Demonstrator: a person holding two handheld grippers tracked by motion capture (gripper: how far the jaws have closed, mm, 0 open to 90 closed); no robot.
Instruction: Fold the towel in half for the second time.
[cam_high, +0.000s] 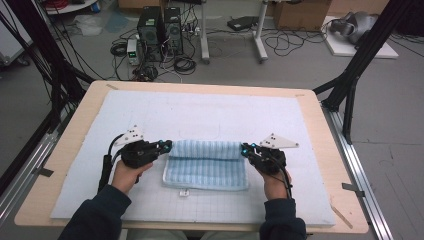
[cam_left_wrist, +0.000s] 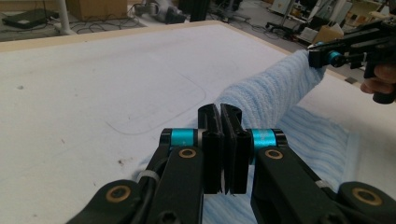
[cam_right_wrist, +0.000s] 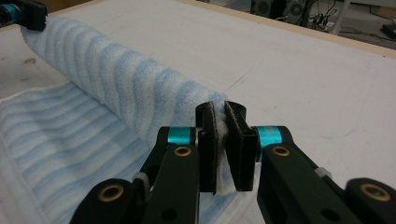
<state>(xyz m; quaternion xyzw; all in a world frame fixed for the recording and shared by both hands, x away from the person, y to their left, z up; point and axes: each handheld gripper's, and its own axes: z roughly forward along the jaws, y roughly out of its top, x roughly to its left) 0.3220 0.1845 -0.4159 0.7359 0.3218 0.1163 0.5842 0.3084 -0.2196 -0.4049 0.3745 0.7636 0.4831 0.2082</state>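
Both jaws clamped on towel (cam_high: 206, 165)

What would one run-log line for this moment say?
left hand-held gripper: shut on towel | right hand-held gripper: shut on towel | towel: far edge lifted, folding over

One blue-striped towel (cam_high: 206, 165) lies on the table, at the centre of the high view. Two grippers pinch it: the left gripper (cam_high: 167, 146) at its 9 o'clock end and the right gripper (cam_high: 244, 148) at its 3 o'clock end (each with two black jaws). One white mat (cam_high: 200, 112) covers one wooden table (cam_high: 310, 107). Two computer towers (cam_high: 160, 27) stand on the floor at 12 o'clock.
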